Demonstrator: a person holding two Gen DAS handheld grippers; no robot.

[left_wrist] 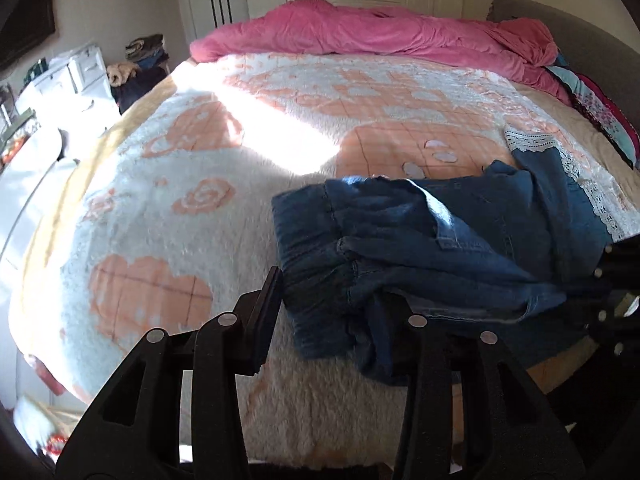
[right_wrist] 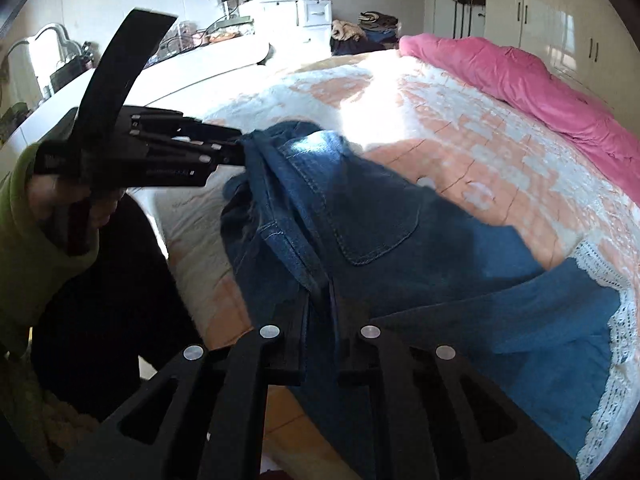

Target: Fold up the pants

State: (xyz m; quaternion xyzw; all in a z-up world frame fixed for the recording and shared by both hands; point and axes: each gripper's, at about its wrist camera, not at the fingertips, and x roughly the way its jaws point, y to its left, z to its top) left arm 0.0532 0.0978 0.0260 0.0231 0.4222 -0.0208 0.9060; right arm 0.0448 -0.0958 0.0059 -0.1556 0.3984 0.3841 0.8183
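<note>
A: Seemingly mid-fold, seen from the left wrist: the denim pants [left_wrist: 420,248] lie bunched on the peach-and-white blanket [left_wrist: 200,184], well short of the pink duvet [left_wrist: 380,32] heaped at the far edge. The left gripper [left_wrist: 332,300] sits at the waistband end; its jaws look well apart here, one finger [left_wrist: 264,308] bare beside the cloth and the other under a fold, so from this view I cannot tell whether it grips.

B: And from the right wrist?

A: There the right gripper [right_wrist: 320,320] is clamped on a seam of the pants, fingers drawn nearly together with denim between them. Nearer the camera than the pink duvet [right_wrist: 540,92], the left gripper [right_wrist: 232,152] reaches in level, its tips touching the raised waistband corner; whether they are closed on it is hidden.

B: Why held that way?

A: Likely to lift both ends off the blanket and lay one half over the other
</note>
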